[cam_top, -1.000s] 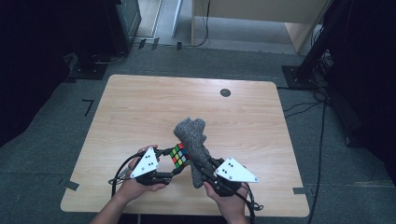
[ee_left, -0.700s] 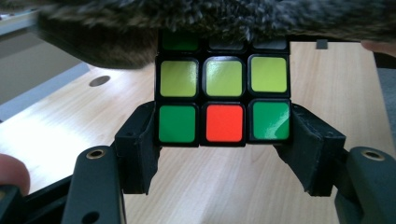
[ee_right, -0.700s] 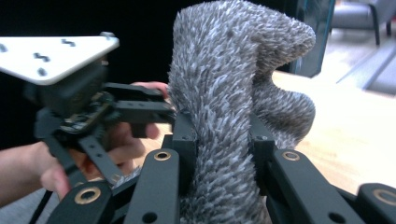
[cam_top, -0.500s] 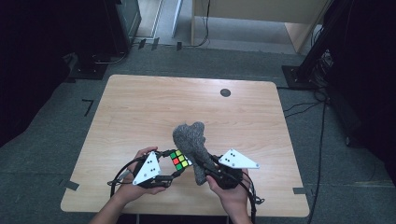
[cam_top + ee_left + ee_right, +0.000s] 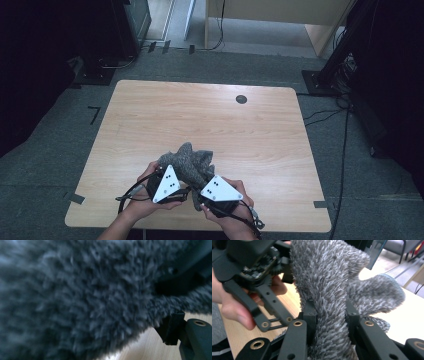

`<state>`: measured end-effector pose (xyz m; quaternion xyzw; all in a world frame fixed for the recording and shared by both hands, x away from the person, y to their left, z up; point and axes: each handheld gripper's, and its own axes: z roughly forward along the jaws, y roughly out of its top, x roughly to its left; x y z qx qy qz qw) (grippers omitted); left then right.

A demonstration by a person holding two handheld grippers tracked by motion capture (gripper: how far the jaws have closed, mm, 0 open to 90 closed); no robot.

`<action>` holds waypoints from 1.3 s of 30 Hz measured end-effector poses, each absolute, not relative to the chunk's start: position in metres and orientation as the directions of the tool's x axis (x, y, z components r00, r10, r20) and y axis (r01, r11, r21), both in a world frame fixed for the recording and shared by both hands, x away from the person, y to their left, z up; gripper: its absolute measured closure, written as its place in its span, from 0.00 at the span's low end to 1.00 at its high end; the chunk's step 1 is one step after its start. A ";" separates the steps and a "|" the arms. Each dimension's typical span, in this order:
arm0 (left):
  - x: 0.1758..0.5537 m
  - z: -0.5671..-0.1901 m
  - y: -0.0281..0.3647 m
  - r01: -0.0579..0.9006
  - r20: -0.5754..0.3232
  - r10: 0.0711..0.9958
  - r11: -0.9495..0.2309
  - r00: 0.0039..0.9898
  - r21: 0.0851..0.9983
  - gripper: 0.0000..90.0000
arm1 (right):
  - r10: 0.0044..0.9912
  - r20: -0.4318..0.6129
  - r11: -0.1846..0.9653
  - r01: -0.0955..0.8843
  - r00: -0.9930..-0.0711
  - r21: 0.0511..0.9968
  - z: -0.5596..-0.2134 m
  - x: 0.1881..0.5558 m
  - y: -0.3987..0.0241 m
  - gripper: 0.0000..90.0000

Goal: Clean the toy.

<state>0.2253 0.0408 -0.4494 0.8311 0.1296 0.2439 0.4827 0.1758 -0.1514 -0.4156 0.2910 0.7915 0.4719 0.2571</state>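
A grey shaggy cloth [image 5: 187, 162] is bunched between both grippers near the table's front edge. My right gripper [image 5: 199, 192] is shut on it: in the right gripper view both pads press into the pile of the cloth [image 5: 329, 290], with the right gripper [image 5: 330, 312] pinching a thick fold. My left gripper [image 5: 181, 176] sits just left of it, hand wrapped around its body, and its jaws are buried under the cloth. In the left gripper view the cloth [image 5: 75, 302] hangs right before the lens, one black fingertip [image 5: 172, 327] poking out. The colour cube is hidden.
The light wooden table [image 5: 200, 115] stretches away bare behind the hands, with a small black round cap [image 5: 241, 99] near its far edge. Dark stands and cables stand on the grey floor around it. The left gripper [image 5: 262, 277] crowds the right gripper view at upper left.
The right gripper has carried the cloth leftward onto the left gripper. The colour cube, seen beside the left gripper in the earlier frames, is now covered. The left hand has stayed put.
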 end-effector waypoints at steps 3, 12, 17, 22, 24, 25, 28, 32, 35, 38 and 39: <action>0.226 -0.449 0.041 -0.011 0.270 0.461 -0.490 0.845 0.872 0.38 | 0.771 -0.141 0.355 0.235 -0.621 0.905 -0.413 0.181 -0.163 0.80; 0.230 -0.448 0.043 0.008 0.250 0.474 -0.477 0.844 0.879 0.38 | 0.728 -0.127 0.337 0.190 -0.674 0.922 -0.411 0.177 -0.161 0.78; 0.230 -0.447 0.040 -0.007 0.265 0.459 -0.491 0.848 0.871 0.38 | 0.761 -0.140 0.358 0.230 -0.633 0.905 -0.415 0.180 -0.165 0.79; 0.232 -0.446 0.040 -0.001 0.240 0.448 -0.470 0.861 0.883 0.38 | 0.834 -0.154 0.326 0.248 -0.530 0.912 -0.406 0.179 -0.182 0.79; 0.232 -0.446 0.039 0.001 0.236 0.445 -0.470 0.864 0.883 0.38 | 0.791 -0.174 0.358 0.213 -0.587 0.909 -0.405 0.173 -0.173 0.78; 0.232 -0.446 0.039 0.001 0.235 0.443 -0.470 0.865 0.883 0.38 | 0.750 -0.180 0.381 0.193 -0.637 0.904 -0.406 0.170 -0.164 0.78; 0.230 -0.447 0.040 -0.012 0.254 0.432 -0.487 0.865 0.873 0.38 | 0.713 -0.231 0.443 0.170 -0.662 0.880 -0.414 0.166 -0.149 0.78; 0.230 -0.446 0.042 -0.008 0.242 0.442 -0.469 0.864 0.883 0.38 | 0.770 -0.158 0.369 0.230 -0.618 0.901 -0.412 0.177 -0.168 0.78; 0.230 -0.443 0.047 -0.008 0.218 0.437 -0.433 0.873 0.902 0.38 | 0.823 -0.098 0.293 0.270 -0.559 0.917 -0.407 0.185 -0.189 0.78; 0.231 -0.441 0.053 -0.006 0.179 0.424 -0.378 0.888 0.926 0.38 | 0.828 0.041 0.153 0.295 -0.560 0.943 -0.403 0.191 -0.212 0.78; 0.230 -0.440 0.055 -0.007 0.170 0.421 -0.363 0.891 0.932 0.38 | 0.811 0.084 0.116 0.300 -0.579 0.947 -0.402 0.193 -0.215 0.77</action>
